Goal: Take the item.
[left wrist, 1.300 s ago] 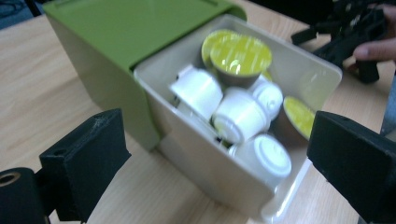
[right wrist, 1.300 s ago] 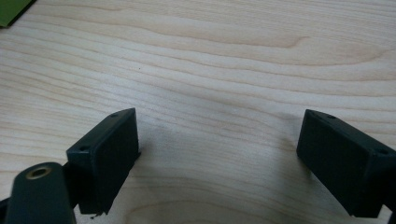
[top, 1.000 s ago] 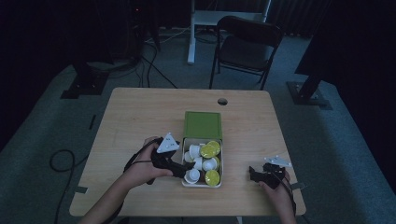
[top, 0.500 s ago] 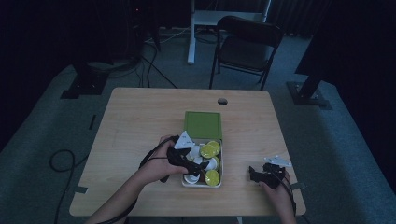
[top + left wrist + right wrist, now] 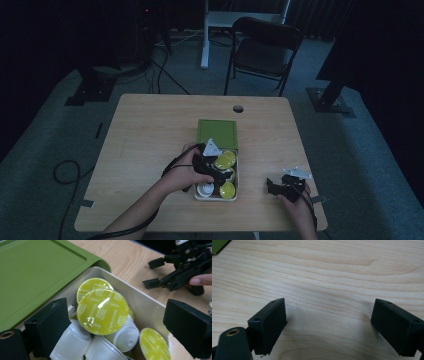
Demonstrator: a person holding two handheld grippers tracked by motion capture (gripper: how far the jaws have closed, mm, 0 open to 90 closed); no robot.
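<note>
"CAPPUCCINO" printed on yellow-green capsule lid

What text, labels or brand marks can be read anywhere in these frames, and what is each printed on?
"CAPPUCCINO": repeated around the yellow-green foil lid of the top coffee capsule in the white box, left gripper view.
The lid behind it and the one lower right carry the same kind of print, too small or angled to read.
The green box lid and the table carry no text.
High view: nothing readable.
</note>
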